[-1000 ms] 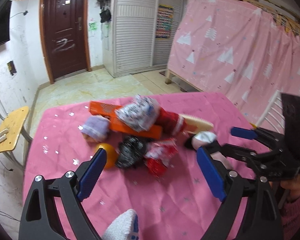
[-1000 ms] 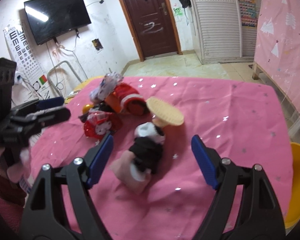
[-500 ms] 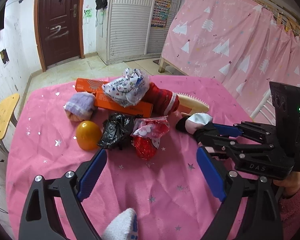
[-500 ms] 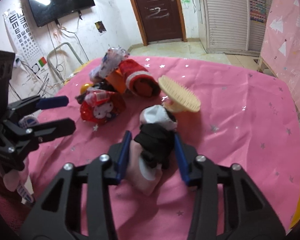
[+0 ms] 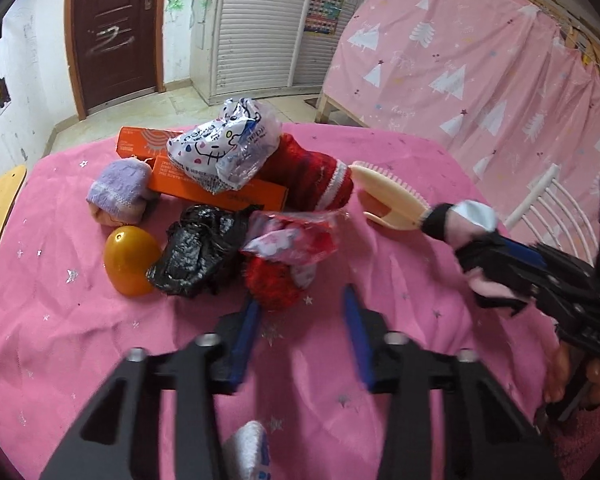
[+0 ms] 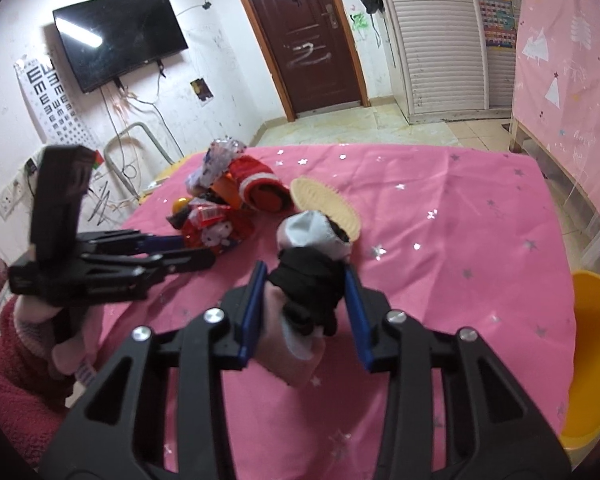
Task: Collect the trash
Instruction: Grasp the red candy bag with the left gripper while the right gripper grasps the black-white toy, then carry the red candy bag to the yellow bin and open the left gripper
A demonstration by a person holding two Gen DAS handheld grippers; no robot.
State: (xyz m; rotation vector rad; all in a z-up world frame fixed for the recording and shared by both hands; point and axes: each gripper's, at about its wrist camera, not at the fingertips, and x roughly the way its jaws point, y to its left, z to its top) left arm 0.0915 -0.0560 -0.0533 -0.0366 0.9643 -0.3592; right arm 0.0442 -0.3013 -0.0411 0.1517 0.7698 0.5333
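On the pink tablecloth (image 5: 80,320) lies a pile: a red snack wrapper (image 5: 296,240), a crumpled black plastic bag (image 5: 200,256), a white printed bag (image 5: 228,148) and an orange box (image 5: 220,192). My left gripper (image 5: 300,316) hovers just short of the red wrapper; its jaws are closing with only cloth showing between them. The right wrist view shows the left gripper (image 6: 192,250) beside the wrapper (image 6: 212,228). My right gripper (image 6: 305,296) is shut on a black, white and pink sock bundle (image 6: 308,276), also seen from the left wrist as the sock bundle (image 5: 464,220).
An orange (image 5: 130,260), a purple sock (image 5: 118,192), a red sock (image 5: 312,176) and a cream brush (image 5: 392,200) sit around the pile. A yellow chair (image 6: 592,344) stands at the table's right edge, a wooden stool (image 5: 0,208) at the left.
The left gripper has dropped closer to the pile and its jaws have narrowed sharply. The right gripper has closed on the sock bundle.
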